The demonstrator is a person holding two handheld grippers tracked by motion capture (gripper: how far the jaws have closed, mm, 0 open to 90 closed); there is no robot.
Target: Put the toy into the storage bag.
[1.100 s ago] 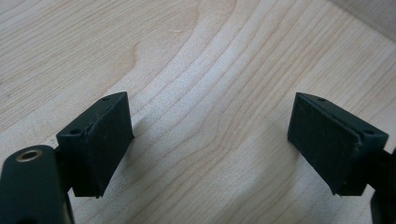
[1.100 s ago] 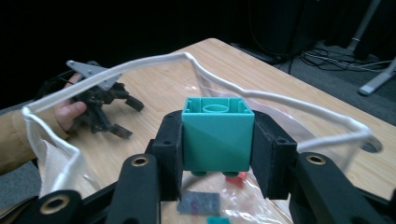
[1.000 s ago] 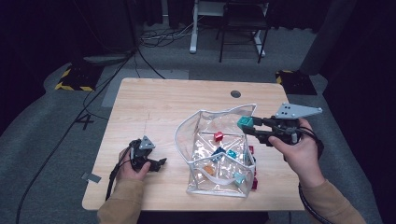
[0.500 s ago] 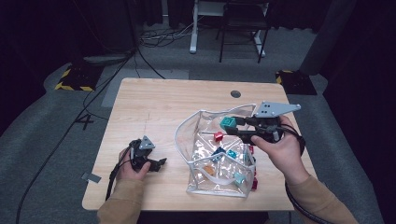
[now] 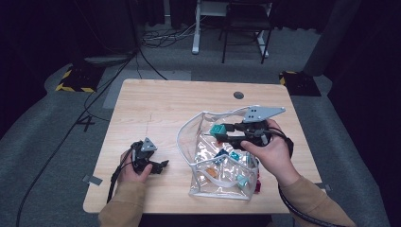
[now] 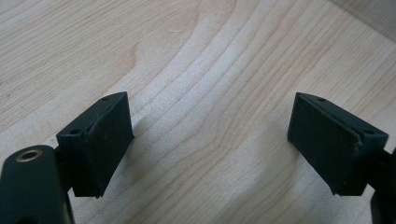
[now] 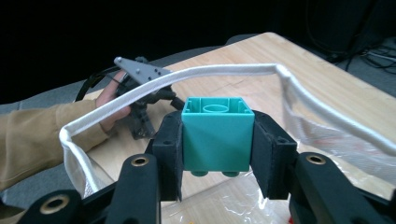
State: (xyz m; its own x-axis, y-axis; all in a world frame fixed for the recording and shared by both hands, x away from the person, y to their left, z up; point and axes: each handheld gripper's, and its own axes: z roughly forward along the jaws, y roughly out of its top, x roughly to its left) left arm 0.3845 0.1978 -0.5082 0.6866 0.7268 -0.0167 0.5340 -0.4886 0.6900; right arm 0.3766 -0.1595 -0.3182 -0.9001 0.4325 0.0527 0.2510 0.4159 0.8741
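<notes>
My right gripper (image 5: 218, 131) (image 7: 217, 147) is shut on a teal toy block (image 5: 217, 130) (image 7: 217, 140), its pads pressing both sides. It holds the block above the open mouth of a clear plastic bag (image 5: 222, 161) with a white rim (image 7: 187, 77). Several small coloured blocks (image 5: 227, 158) lie inside the bag. At the table's front left my left gripper (image 5: 160, 166) (image 6: 210, 144) rests low over the wood, open, with nothing between its pads. The same left gripper (image 7: 142, 100) also appears beyond the bag's rim in the right gripper view.
The wooden table (image 5: 156, 109) has a round cable hole (image 5: 239, 95) at the back right. A red block (image 5: 257, 185) lies by the bag's front right corner. Cables (image 5: 113, 182) trail from both grippers. A chair and desk legs (image 5: 243, 28) stand on the floor beyond.
My right gripper has carried the teal block leftward and slightly down, from the bag's right edge to over its mouth. The left gripper has stayed in place.
</notes>
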